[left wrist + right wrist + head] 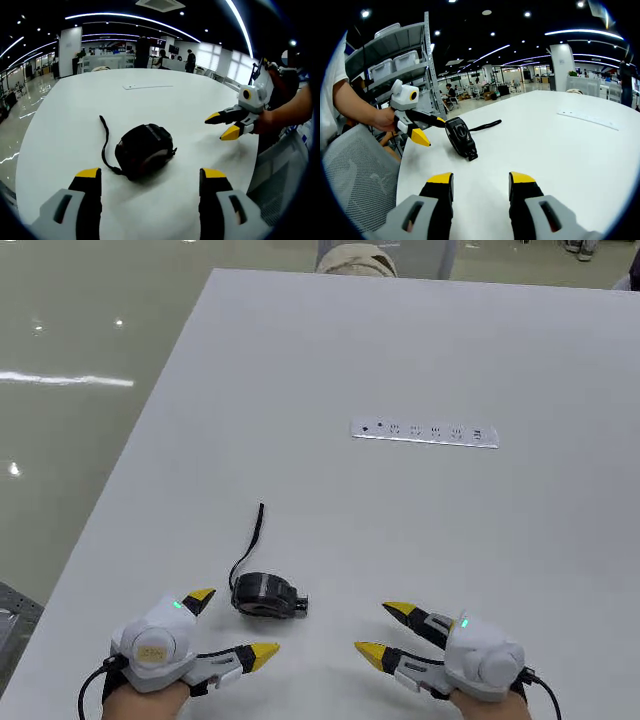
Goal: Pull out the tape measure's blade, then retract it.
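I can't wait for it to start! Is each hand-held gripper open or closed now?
Left hand-held gripper: open, empty, tape measure just ahead.
Right hand-held gripper: open, empty.

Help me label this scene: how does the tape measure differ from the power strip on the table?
The tape measure is black and chunky; the power strip is white, flat and long. The tape measure lies just ahead of the left tongs; the power strip lies farther out, mid-table. The tape measure trails a black strap; the power strip shows none. Both rest on the white table, untouched.
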{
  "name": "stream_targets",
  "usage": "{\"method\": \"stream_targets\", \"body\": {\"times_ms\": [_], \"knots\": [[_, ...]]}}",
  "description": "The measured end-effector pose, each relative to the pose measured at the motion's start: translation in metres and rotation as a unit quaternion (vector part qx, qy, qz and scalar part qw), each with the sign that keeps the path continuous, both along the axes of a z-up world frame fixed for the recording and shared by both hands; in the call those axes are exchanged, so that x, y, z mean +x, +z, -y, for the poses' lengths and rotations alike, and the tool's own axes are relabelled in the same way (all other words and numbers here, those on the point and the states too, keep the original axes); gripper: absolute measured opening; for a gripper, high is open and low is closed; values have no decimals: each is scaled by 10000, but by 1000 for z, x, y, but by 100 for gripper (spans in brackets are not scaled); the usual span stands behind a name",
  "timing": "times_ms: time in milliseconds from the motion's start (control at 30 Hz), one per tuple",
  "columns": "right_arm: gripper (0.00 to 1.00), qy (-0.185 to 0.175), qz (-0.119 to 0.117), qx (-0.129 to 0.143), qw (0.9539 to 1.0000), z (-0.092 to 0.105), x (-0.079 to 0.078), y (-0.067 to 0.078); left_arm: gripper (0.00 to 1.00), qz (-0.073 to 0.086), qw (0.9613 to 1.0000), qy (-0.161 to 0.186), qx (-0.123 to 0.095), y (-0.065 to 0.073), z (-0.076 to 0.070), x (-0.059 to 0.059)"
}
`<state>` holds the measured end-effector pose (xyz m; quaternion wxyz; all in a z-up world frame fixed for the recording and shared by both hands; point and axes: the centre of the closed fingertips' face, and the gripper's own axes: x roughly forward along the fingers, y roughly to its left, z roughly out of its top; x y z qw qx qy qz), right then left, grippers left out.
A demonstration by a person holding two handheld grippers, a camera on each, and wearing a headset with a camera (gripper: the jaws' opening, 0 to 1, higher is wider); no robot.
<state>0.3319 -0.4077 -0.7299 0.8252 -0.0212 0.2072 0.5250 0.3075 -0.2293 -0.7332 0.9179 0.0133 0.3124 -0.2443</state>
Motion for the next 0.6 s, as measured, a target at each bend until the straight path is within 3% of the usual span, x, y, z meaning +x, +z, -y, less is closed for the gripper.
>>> {"method": "stream_targets", "body": {"times_ms": [333,600], "knots": [[45,-63,82,-2,9999,19,-8,8,80,79,9999,74,-117,8,-12,-15],[45,-254,86,57,9996,32,-11,13,83,76,9995,124,-279,14,-10,-27]]}}
